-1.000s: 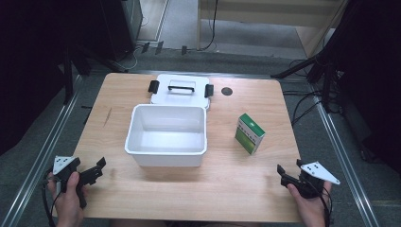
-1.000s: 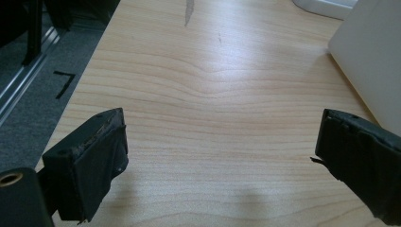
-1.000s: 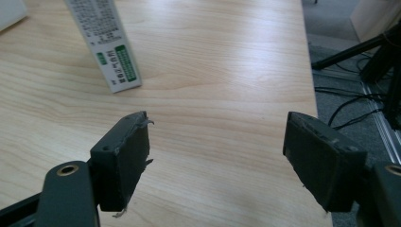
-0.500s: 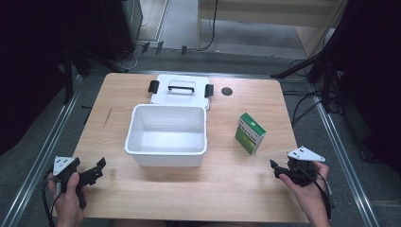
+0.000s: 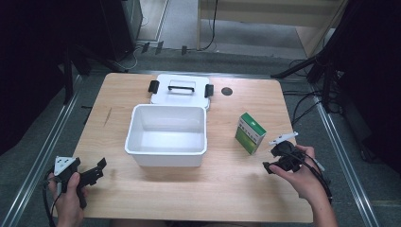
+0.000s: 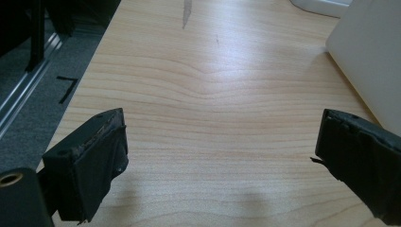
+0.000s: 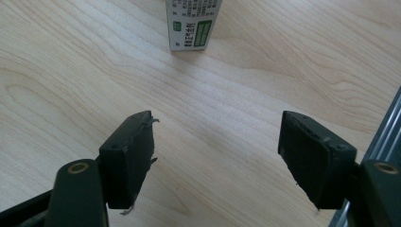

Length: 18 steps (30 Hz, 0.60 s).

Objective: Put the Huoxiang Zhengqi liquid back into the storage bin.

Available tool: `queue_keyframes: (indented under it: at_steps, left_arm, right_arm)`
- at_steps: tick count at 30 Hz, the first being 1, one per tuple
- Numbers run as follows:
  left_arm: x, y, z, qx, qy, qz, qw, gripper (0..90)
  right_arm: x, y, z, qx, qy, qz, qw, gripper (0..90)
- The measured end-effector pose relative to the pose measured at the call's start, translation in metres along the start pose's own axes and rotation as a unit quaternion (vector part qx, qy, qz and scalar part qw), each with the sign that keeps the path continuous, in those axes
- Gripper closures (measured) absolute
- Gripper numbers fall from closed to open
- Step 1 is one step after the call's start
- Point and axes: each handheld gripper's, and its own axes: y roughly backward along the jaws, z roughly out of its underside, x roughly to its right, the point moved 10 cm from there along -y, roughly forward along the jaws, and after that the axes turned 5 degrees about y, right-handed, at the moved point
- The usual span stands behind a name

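My right gripper point(image 5: 280, 158) hangs over the right side of the wooden table point(image 5: 227, 189), near its right edge, with my right hand point(image 5: 302, 177) wrapped around its body. Its jaws stand apart with nothing between them, and they have just been opening a little wider. Looking along them in the right gripper view point(image 7: 215, 161), I see bare wood below and the green and white box point(image 7: 193, 23) ahead, apart from my pads point(image 7: 130, 158) and not yet touched. From above, that box point(image 5: 250, 133) stands upright on the table, just beside my right gripper on its inner side and to the right of the white bin point(image 5: 167, 135), with a clear strip of wood between box and bin. The bin sits open near the middle of the table, and its lid point(image 5: 181, 90), with a black handle and black clips at the sides, lies flat behind it, touching its far rim or nearly so; I cannot tell which. My left gripper point(image 5: 94, 171) sits low at the near left corner of the table, held in my left hand point(image 5: 68, 196). Its jaws are spread wide and grasp nothing; in the left gripper view point(image 6: 217, 156) there is plain wood between them, and the white wall of the bin point(image 6: 373, 52) rises at the right.
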Motion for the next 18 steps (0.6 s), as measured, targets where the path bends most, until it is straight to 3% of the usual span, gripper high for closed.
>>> queue_keyframes:
  at_steps: [2,7,18]
  left_arm:
    - [0.0,0.0,0.0,0.0,0.001,0.001,1.0,3.9]
    - [0.0,-0.001,0.0,-0.003,0.002,0.002,1.0,3.9]
    - [0.001,-0.001,0.001,-0.009,0.003,0.004,0.9999,3.9]
  right_arm:
    - [0.001,0.002,-0.003,-0.019,-0.009,-0.008,0.9997,25.7]
    - [0.005,0.011,-0.014,-0.035,-0.022,-0.027,0.9988,24.0]
    - [0.008,0.029,-0.045,-0.048,-0.034,-0.039,0.9975,25.0]
